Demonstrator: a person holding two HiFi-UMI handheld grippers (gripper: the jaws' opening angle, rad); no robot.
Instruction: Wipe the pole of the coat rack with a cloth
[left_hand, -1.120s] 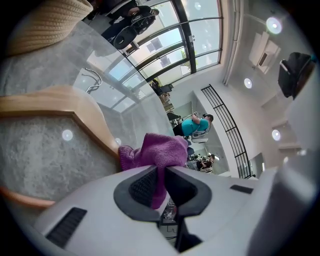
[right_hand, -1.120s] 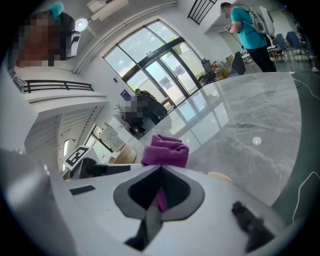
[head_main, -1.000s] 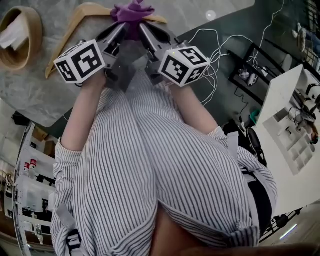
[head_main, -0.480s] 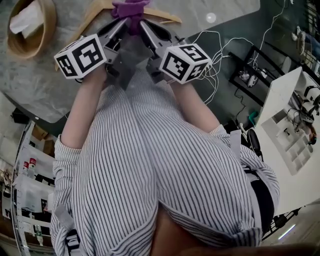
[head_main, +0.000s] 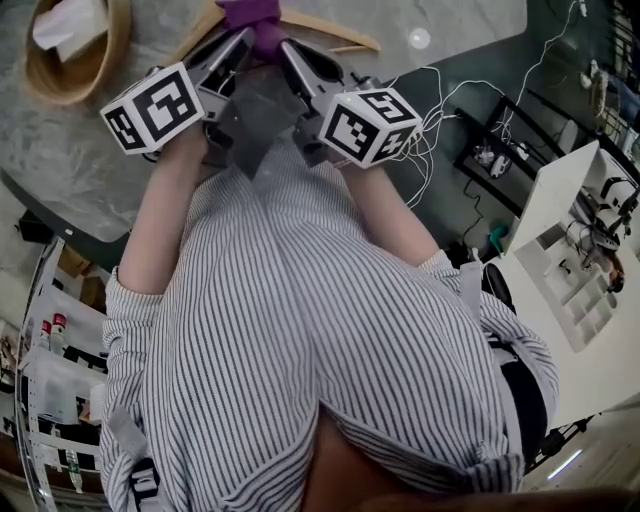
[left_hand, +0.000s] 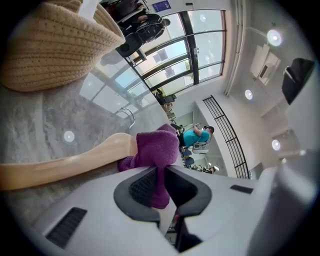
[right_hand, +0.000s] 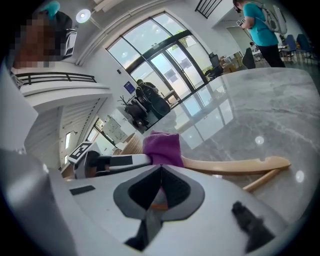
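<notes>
A purple cloth (head_main: 252, 14) lies bunched over the middle of a wooden coat hanger (head_main: 335, 32) on the grey marble table (head_main: 90, 170). Both grippers meet at it from the near side. My left gripper (head_main: 243, 38) is shut on the purple cloth (left_hand: 157, 150), and a fold of it hangs down between the pads. My right gripper (head_main: 285, 48) is shut at the cloth's (right_hand: 162, 149) near edge, with a thin sliver of purple between its jaws. The hanger (right_hand: 235, 165) runs off to the right. No coat rack pole shows in any view.
A woven basket (head_main: 75, 50) holding white paper stands at the table's far left. The table's edge runs close by the person's striped shirt. Cables (head_main: 440, 90) trail over the dark floor to the right, near a white shelf unit (head_main: 580, 250).
Both grippers with the cloth have shifted a little farther away on the table. The basket and hanger appear moved to the right in the head view. Both jaws stay shut.
</notes>
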